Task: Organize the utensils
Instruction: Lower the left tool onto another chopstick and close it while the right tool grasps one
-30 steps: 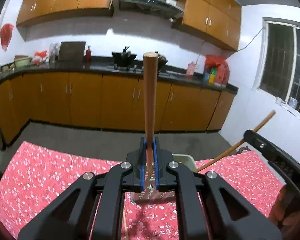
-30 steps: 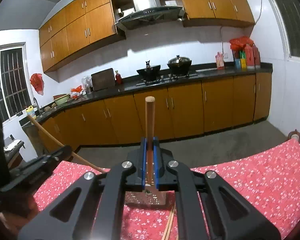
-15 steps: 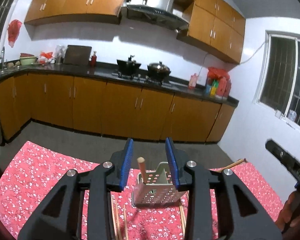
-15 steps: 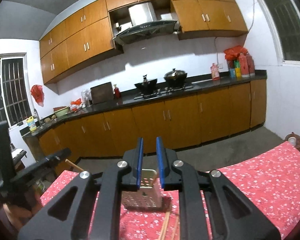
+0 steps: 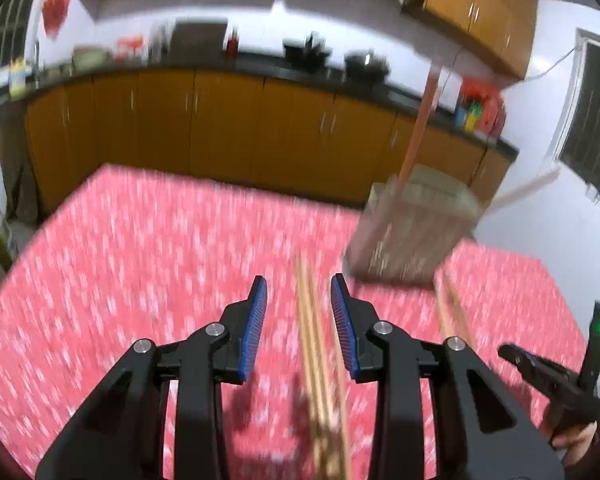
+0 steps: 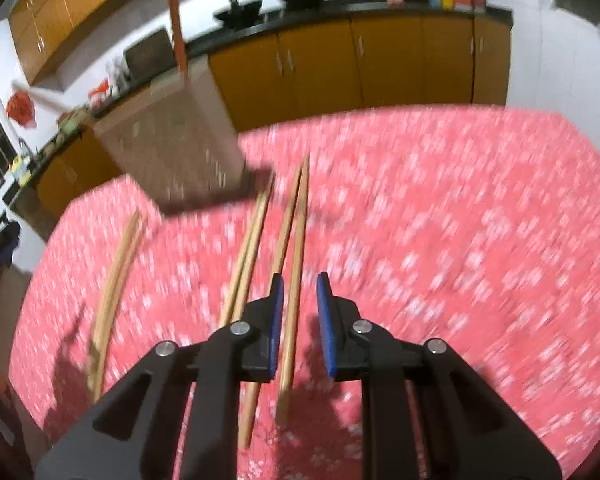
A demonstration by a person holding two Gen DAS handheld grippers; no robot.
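A perforated metal utensil holder (image 5: 410, 232) stands on the red floral tablecloth (image 5: 140, 264) with two chopsticks (image 5: 418, 124) sticking up out of it; it also shows in the right wrist view (image 6: 172, 148). My left gripper (image 5: 299, 292) is open and empty, low over a bundle of wooden chopsticks (image 5: 316, 360) lying between its fingers. My right gripper (image 6: 299, 288) is open and empty over a chopstick (image 6: 294, 264) lying on the cloth. More chopsticks (image 6: 248, 248) lie to its left, and another pair (image 6: 112, 288) lies further left. Both views are motion-blurred.
The other gripper and the hand holding it (image 5: 556, 384) show at the lower right of the left wrist view. Behind the table run orange kitchen cabinets (image 5: 220, 128) under a dark counter with pots and bottles. A window (image 5: 592, 120) is on the right wall.
Both grippers let go of the chopsticks they held upright into the holder, opened, and tilted down towards the chopsticks lying on the cloth.
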